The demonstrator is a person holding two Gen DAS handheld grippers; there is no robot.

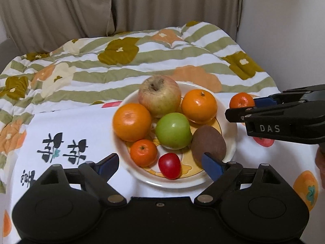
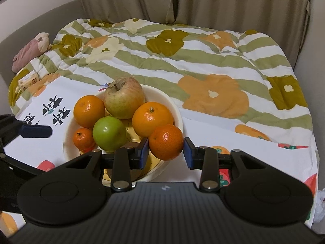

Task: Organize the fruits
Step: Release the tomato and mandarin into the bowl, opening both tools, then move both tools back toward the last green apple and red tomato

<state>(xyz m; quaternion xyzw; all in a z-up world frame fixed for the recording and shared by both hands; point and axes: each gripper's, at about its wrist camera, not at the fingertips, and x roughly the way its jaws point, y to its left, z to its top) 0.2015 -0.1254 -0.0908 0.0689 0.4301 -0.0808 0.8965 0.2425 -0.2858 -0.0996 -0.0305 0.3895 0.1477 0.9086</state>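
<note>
A cream plate (image 1: 231,140) on a printed cloth holds a large apple (image 1: 159,95), two oranges (image 1: 132,122) (image 1: 199,105), a green apple (image 1: 173,133), a small mandarin (image 1: 143,152), a small red fruit (image 1: 169,165) and a brown kiwi (image 1: 208,143). My left gripper (image 1: 162,163) is open at the plate's near rim, empty. My right gripper (image 2: 165,151) is shut on another mandarin (image 2: 166,142), held at the plate's (image 2: 176,111) right edge; the mandarin also shows in the left wrist view (image 1: 241,100), and so does the right gripper (image 1: 246,104).
The white printed cloth (image 1: 77,126) lies on a striped floral quilt (image 1: 142,61). Beige curtains (image 2: 182,0) hang behind. A pink plush toy (image 2: 30,48) and a small box (image 2: 28,80) lie at the quilt's far left.
</note>
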